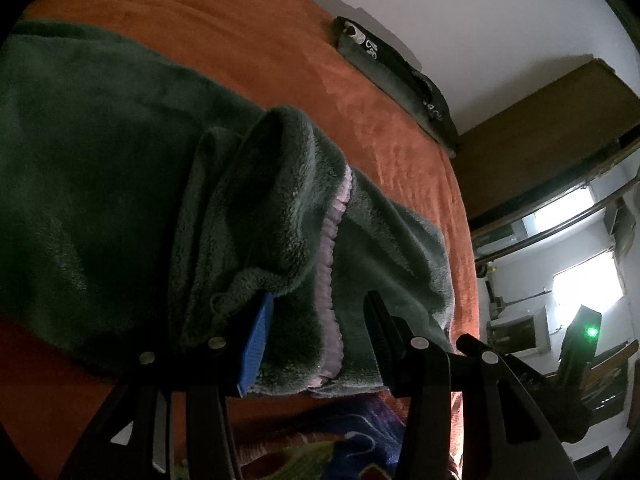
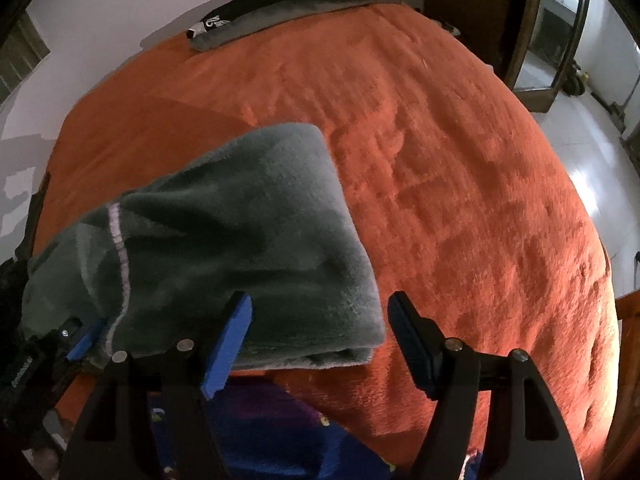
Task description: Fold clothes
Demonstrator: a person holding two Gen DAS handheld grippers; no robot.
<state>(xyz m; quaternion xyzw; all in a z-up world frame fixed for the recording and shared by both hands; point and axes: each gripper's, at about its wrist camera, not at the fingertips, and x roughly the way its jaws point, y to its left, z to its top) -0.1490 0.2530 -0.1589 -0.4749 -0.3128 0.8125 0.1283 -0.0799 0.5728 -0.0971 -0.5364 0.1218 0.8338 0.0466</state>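
Fleece garment (image 2: 240, 240), plush green, pink-trimmed, on orange bedspread (image 2: 440, 160), both tongs (image 1: 316, 336) (image 2: 320, 336) apart.

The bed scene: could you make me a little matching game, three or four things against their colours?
Things:
1. bed cover
2. fleece garment
3. trim strip on the garment
4. pads on the right gripper

Colours:
A. blue
B. grey-green
C. orange
D. pale pink

Pairs: 1-C, 2-B, 3-D, 4-A
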